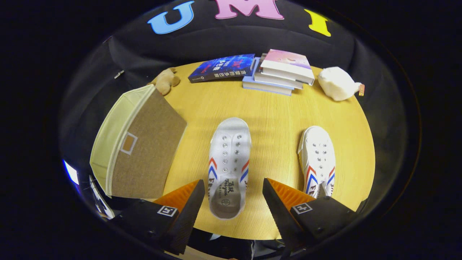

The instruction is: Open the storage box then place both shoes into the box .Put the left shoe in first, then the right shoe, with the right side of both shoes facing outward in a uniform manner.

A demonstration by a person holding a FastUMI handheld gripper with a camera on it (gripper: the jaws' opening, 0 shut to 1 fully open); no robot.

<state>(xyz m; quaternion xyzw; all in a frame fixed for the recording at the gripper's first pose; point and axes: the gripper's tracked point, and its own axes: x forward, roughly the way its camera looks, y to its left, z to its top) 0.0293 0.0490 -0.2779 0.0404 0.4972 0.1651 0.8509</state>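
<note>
Gripper view: my hand-held gripper (231,202) wide open, empty, heel of left shoe (228,164) betw fingers. Soft, light canvas; grab heel rim. Storage box (140,144) at 10 o'clock, shut.

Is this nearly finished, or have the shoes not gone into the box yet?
Early on. Done: nothing visibly; the storage box beside the shoes looks closed, lid flap down. In hand: the tool is open, its fingers either side of the heel of one shoe, not pressing it. Left: opening the box and placing that shoe and the other shoe, both on the table.
</note>
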